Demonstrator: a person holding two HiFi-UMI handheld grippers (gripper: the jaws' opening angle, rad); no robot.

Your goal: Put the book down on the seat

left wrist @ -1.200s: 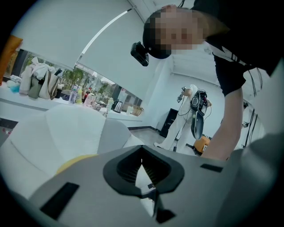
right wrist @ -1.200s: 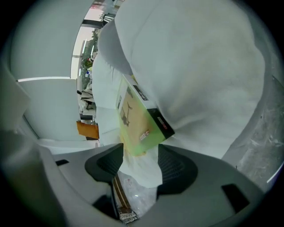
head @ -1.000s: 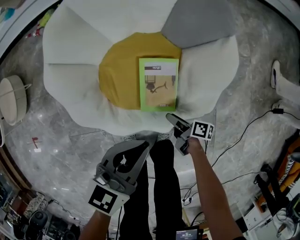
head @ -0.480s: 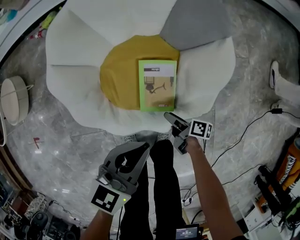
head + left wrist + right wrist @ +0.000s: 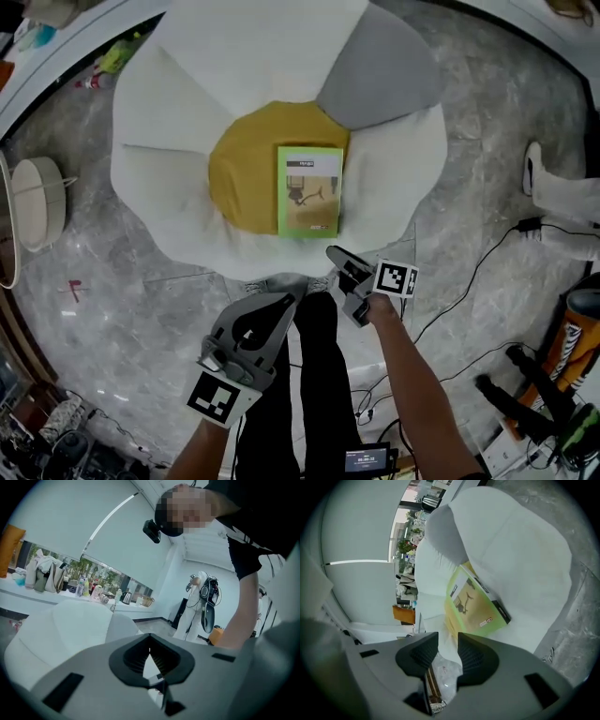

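The book (image 5: 310,191) is down, lying flat and cover up on the flower-shaped seat (image 5: 169,178). It sits at the right edge of the seat's yellow middle (image 5: 239,178), its right side reaching onto the white petal beside it, and its near edge stops short of the seat's front edge. A grey petal (image 5: 375,80) lies at the seat's far right, well apart from the book.

The right gripper (image 5: 337,258) hovers just off the seat's front edge, near the book's near right corner but touching nothing. Its own view shows the right gripper (image 5: 447,644) with its fingers apart and only the white seat showing in the gap. They have just been closing in, with nothing between them. The book (image 5: 476,606) lies clear beyond the tips.

The left gripper (image 5: 281,305) is lower in the head view, over the grey marble floor (image 5: 122,300) and short of the seat's front edge. In the left gripper view the left gripper (image 5: 150,639) has its fingertips together, just a thin wedge of light behind them, and nothing caught there.

Black trouser legs (image 5: 314,375) show between the two grippers, and a black cable (image 5: 469,277) trails across the floor on the right.
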